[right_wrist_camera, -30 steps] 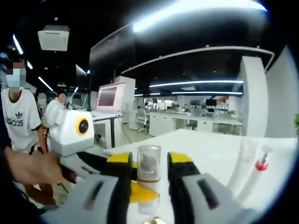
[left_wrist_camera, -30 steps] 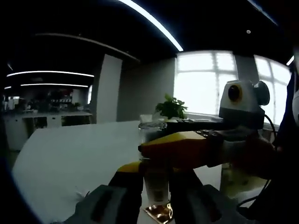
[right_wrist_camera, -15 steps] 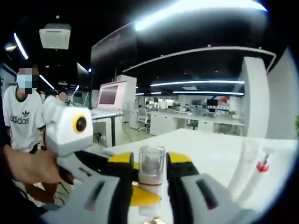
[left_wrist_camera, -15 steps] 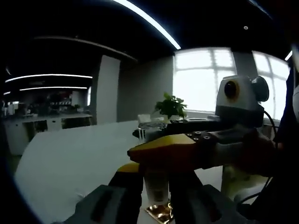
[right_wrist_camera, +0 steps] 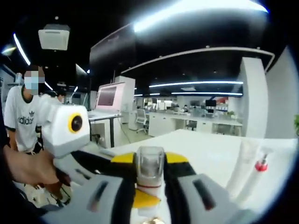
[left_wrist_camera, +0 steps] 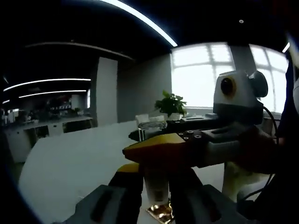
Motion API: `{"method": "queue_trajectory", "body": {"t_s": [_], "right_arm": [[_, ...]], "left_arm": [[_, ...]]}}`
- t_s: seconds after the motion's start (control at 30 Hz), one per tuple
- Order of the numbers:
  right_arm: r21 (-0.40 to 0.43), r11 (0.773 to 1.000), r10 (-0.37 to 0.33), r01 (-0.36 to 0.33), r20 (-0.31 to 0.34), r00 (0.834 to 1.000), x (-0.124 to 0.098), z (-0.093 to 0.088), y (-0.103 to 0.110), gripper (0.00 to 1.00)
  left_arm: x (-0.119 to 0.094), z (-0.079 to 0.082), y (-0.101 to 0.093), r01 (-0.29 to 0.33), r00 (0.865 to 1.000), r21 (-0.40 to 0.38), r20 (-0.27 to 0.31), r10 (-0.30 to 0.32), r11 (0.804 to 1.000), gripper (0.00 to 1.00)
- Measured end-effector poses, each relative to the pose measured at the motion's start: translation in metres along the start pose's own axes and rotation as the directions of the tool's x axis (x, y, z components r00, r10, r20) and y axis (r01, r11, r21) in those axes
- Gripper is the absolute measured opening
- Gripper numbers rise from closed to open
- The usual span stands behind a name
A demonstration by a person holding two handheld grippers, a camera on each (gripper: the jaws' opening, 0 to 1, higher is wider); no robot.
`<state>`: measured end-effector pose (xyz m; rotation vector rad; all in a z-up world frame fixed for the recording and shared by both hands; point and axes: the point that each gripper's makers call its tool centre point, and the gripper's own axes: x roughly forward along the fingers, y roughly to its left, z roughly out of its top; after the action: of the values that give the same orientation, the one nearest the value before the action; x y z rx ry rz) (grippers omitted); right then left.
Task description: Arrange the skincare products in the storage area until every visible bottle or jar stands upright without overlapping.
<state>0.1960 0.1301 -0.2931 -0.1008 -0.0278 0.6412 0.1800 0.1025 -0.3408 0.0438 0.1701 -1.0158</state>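
Left gripper view: the left gripper [left_wrist_camera: 156,186] has its jaws clenched on the base of a small upright bottle with a clear cap [left_wrist_camera: 154,175] over the white desk [left_wrist_camera: 70,163], while the right gripper [left_wrist_camera: 177,150] has slid further across its neck than a second ago. Right gripper view: the right gripper [right_wrist_camera: 150,184] jaws, narrower than before, now press the bottle [right_wrist_camera: 149,170]; a white tube with a red cap [right_wrist_camera: 257,175] lies beyond, so arranging seems unfinished.
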Motion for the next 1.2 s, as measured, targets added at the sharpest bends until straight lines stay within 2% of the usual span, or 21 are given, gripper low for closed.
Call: {"method": "queue_trajectory", "body": {"t_s": [0.5, 0.87, 1.03, 1.2], "right_arm": [[-0.012, 1.000, -0.009, 0.009, 0.027, 1.000, -0.0016, 0.0016, -0.0014, 0.20], [-0.002, 1.000, -0.011, 0.011, 0.039, 0.999, -0.0033, 0.0026, -0.0024, 0.20], [0.009, 1.000, -0.004, 0.003, 0.057, 0.998, -0.0040, 0.0070, -0.0008, 0.20], [0.006, 1.000, -0.009, 0.009, 0.061, 0.998, -0.0029, 0.0073, -0.0026, 0.20]], "left_arm": [[0.0024, 0.0010, 0.0006, -0.005, 1.000, 0.036, 0.013, 0.004, 0.999, 0.21], [0.0026, -0.0012, 0.0008, 0.003, 1.000, 0.023, 0.018, -0.003, 1.000, 0.22], [0.0020, -0.0040, 0.0006, -0.005, 1.000, 0.044, 0.013, 0.004, 0.999, 0.28], [0.0039, -0.0049, -0.0004, -0.005, 1.000, 0.045, 0.016, 0.004, 0.999, 0.44]]}}
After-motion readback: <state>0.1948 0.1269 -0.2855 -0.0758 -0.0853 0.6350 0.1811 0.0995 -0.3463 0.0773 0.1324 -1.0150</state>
